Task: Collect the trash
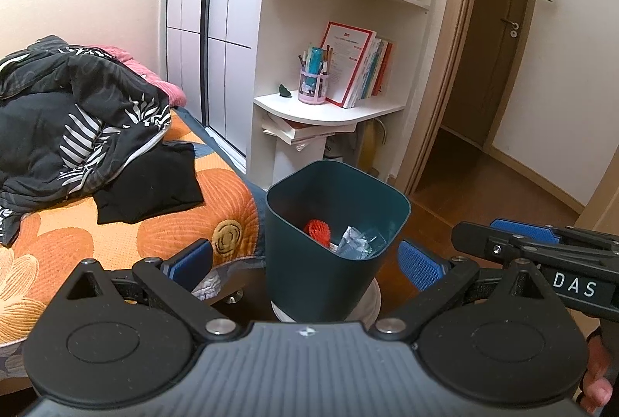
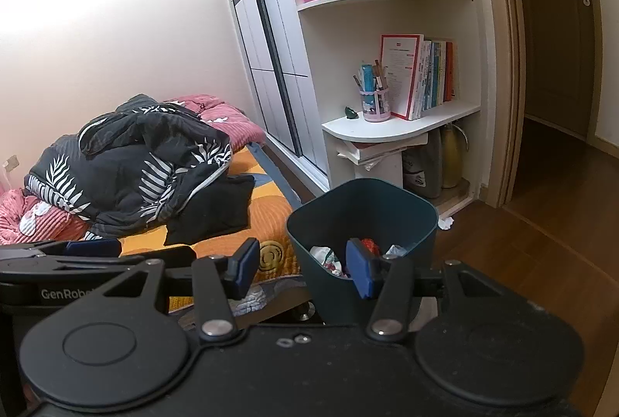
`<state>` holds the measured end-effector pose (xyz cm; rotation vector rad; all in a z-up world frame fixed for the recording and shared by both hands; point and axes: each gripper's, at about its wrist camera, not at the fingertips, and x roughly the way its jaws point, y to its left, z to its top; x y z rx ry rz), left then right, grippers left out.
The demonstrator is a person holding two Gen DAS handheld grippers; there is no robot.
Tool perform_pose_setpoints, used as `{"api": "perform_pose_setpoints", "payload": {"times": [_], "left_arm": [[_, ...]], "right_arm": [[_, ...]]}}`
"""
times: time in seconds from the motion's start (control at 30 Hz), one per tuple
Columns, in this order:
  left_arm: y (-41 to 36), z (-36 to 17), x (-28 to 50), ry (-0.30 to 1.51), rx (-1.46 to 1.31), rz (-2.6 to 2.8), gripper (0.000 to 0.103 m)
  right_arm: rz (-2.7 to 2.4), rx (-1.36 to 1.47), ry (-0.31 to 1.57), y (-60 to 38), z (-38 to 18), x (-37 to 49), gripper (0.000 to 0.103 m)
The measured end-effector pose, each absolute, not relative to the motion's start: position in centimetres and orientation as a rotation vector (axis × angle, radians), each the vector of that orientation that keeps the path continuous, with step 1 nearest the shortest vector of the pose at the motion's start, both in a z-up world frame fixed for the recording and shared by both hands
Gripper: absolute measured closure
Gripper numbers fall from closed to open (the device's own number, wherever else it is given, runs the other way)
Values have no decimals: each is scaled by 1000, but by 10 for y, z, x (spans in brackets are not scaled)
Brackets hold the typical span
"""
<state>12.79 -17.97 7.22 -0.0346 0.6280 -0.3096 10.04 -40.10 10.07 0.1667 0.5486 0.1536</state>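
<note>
Two hand-held grippers, both with jaws apart and holding nothing.

The left gripper [image 1: 305,262] points forward and slightly down, its two black fingers spread wide and their blue ribbed pads [image 1: 419,264] facing each other across a broad gap. The right gripper [image 2: 303,268] sits level beside it, on its right, its jaws parted to a narrower gap, with the blue pads [image 2: 358,273] turned inward. In each wrist view the other gripper shows side-on at the frame edge. At the lower right corner of the left wrist view, part of the person's right hand [image 1: 597,374] wraps the handle of the right gripper, fingers curled around it.
</note>
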Motion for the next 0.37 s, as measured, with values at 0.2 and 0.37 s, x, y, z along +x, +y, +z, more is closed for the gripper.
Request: {"api": "perform_pose_setpoints", "payload": {"times": [0.2,0.37], "left_arm": [[-180,71,127,624,-28,-309,0],[-177,70,128,644,-47,-316,0]], "right_arm": [[155,166,549,-402,100,101,53],[154,167,552,-401,99,100,53]]}}
